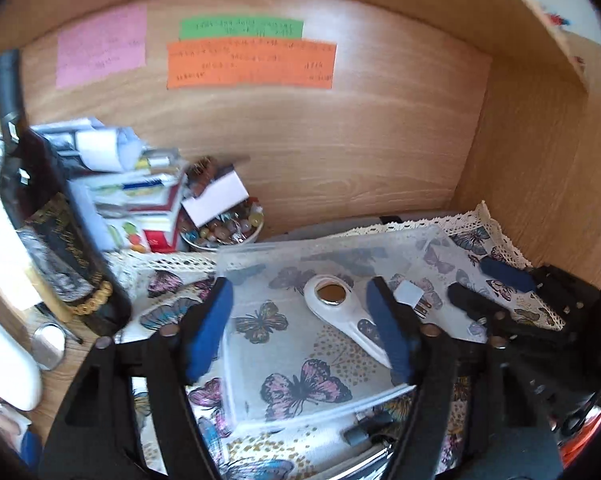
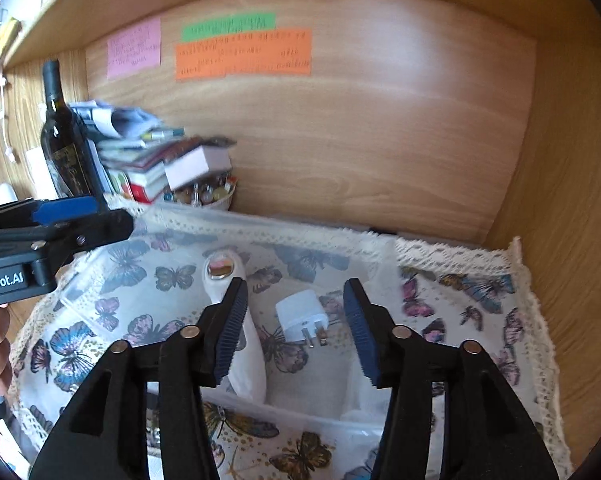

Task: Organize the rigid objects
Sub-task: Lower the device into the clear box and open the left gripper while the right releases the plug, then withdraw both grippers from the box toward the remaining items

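Observation:
A clear plastic bin sits on a butterfly-print cloth inside a wooden nook. In it lie a white magnifier-shaped tool and a white plug adapter. My left gripper is open and empty above the bin; it also shows in the right wrist view. My right gripper is open and empty, with the adapter between its fingers below; it also shows in the left wrist view.
A dark wine bottle stands at the left. Beside it are stacked books and boxes and a bowl of small beads. Coloured notes hang on the back wall. A small dark part lies before the bin.

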Tool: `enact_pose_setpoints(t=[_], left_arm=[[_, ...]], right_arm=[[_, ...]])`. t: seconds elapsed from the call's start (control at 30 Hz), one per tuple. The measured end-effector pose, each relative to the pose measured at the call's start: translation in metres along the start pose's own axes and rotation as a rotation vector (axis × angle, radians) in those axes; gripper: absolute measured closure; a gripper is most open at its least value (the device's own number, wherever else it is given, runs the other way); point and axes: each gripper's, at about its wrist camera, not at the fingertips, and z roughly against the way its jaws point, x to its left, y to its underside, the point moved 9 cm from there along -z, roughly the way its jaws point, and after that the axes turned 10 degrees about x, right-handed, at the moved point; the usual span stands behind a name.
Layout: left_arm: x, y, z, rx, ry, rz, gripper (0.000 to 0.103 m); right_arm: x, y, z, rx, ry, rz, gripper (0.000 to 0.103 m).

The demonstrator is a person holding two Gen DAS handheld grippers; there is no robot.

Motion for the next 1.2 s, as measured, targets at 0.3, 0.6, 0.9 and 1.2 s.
enact_pose_setpoints(t=[0.3,0.6,0.9,1.2], left_arm=[[0.007,0.032,0.036,-0.028,-0.041,-0.042,0.007],[0.005,0.095,0.018,0.104,-0.041,-0.078,0.007],[-0.018,0.130,0.005,0.173,0.027,-0.114,0.017],[-0.059,0.123,-0.021,0.231,0.118,-0.174,0.038]], right_arm=[[0.000,0.017,0.044,-0.052,0.032,-0.013,0.035],[0.000,0.070,0.049,0.032,0.060,-0.057,0.035],[-0.007,0.124,0.044,0.138,0.060,-0.118,0.035],[-0.005,0.161,0.031,0.223,0.028,-0.148,0.035]])
